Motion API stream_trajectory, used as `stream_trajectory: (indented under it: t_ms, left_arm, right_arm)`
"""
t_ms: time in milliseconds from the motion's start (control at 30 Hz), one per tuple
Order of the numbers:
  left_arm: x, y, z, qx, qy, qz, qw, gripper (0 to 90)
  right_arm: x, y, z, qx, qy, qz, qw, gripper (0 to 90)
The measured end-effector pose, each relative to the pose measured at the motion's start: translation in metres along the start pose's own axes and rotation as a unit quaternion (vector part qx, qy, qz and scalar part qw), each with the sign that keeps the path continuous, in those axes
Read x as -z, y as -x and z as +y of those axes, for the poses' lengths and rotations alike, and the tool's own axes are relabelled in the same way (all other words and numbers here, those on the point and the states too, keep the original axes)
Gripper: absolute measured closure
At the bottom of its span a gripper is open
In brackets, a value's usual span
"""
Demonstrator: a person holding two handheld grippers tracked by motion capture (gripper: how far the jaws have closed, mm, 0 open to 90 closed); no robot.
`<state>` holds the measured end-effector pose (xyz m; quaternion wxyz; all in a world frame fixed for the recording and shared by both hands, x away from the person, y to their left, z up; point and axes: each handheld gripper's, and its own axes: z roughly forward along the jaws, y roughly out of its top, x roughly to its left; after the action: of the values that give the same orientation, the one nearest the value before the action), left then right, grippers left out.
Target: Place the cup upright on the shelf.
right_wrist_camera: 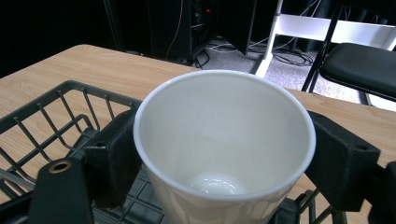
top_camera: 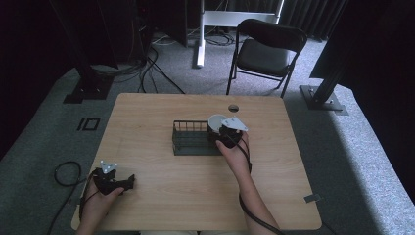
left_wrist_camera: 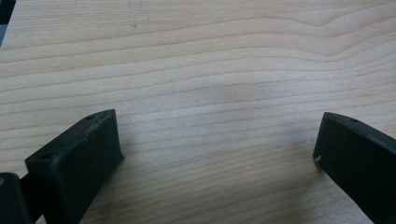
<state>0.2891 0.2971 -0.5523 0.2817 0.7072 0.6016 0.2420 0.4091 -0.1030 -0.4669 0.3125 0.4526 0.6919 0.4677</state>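
Here the wooden table [top_camera: 161, 191] stands on grey carpet [top_camera: 362, 147]; left jaws wide, right jaws clasping the white cup [right_wrist_camera: 224, 140].

The high view is looking down from above at the whole counter [top_camera: 161, 196]. The left gripper view is looking very close at bare wood. The right gripper view is looking across the same counter, close to a cup [right_wrist_camera: 224, 140].
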Motion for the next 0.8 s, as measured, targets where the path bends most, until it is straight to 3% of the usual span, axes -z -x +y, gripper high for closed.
stream_trajectory:
  t_ms: [367, 433, 600, 800]
  left_arm:
    - [0.0, 0.0, 0.0, 0.0, 0.0, 0.0, 1.0, 1.1]
    - [0.0, 0.0, 0.0, 0.0, 0.0, 0.0, 1.0, 1.1]
    - [0.0, 0.0, 0.0, 0.0, 0.0, 0.0, 1.0, 1.1]
    - [0.0, 0.0, 0.0, 0.0, 0.0, 0.0, 1.0, 1.1]
  right_arm:
    - [-0.003, 0.001, 0.0, 0.0, 0.003, 0.0, 1.0, 17.5]
    - [-0.003, 0.002, 0.0, 0.004, 0.0, 0.009, 1.0, 12.3]
    - [0.003, 0.005, 0.005, -0.004, 0.015, 0.021, 0.9997, 11.3]
    - [0.01, 0.01, 0.006, 0.007, 0.017, 0.036, 0.9992, 10.7]
